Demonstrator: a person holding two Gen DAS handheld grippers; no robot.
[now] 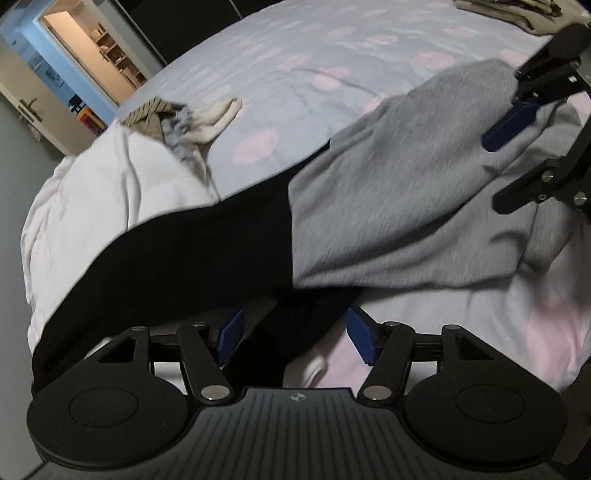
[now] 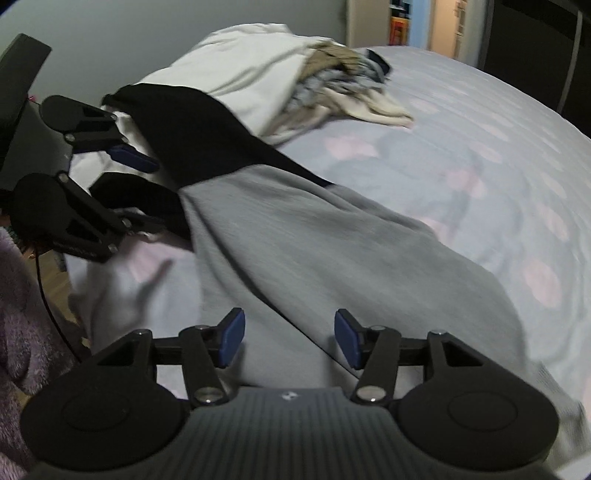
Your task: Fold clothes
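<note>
Garment (image 1: 388, 206) (image 2: 295, 236): grey body, black sleeves. Lies rumpled and spread across the bed's (image 1: 295, 55) (image 2: 498, 147) near edge, unfolded.

1. One grey-and-black garment (image 1: 388, 206) spread across the bed, grey half and black half on a single piece.
2. One bed (image 1: 295, 74), lilac cover with pink spots.
3. Two claws: left claw (image 1: 295, 341), right claw (image 2: 290, 338), each with two blue pads.
4. One loose heap of unfolded clothes (image 2: 332, 81).
5. One white duvet (image 1: 103, 192).
6. One folded stack (image 1: 517, 11) at the far edge.
</note>
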